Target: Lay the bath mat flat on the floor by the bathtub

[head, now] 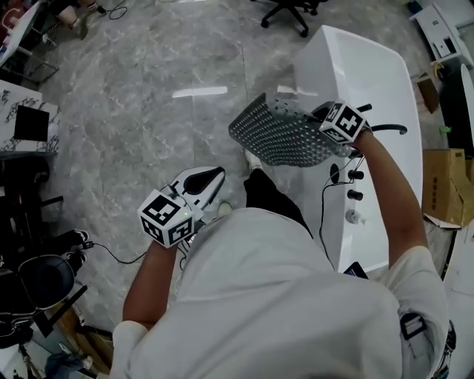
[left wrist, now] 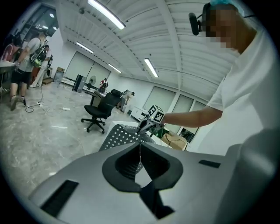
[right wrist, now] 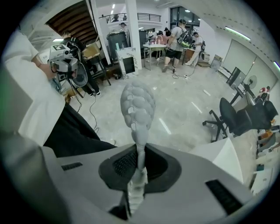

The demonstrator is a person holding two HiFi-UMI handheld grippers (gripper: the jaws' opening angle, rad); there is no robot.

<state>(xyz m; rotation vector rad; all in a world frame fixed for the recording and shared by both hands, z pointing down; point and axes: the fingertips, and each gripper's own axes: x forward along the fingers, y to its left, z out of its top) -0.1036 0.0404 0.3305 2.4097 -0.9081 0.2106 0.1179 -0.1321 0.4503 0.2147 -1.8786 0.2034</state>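
- Bath mat [head: 285,135]: grey, perforated, up in the air and not yet on the floor. It sits off the left side of the bathtub [head: 355,74], above your legs.
- R gripper [head: 324,117] pinches the mat's right edge. In the right gripper view the jaws are clamped on the thin sheet [right wrist: 138,105], which runs straight out from them.
- Long axis goes roughly left-right from that pinch. The free end sticks out left, a bit curled and close to level.
- L gripper [head: 215,176] is nearer you and further left, well apart from the mat. Its jaws are pressed together w/ nothing in them, and the mat [left wrist: 120,135] lies ahead of them, further and to the right.
- So the R hand has it alone. I judge the free left end needs lowering first, or a catch w/ the L gripper.
- Floor [head: 148,96]: grey marbled tile, glossy, so prob. slick. There's bare floor left of the tub.
- Room: office chair [head: 289,11] far, cardboard box [head: 444,185] right of the tub, desks far left.
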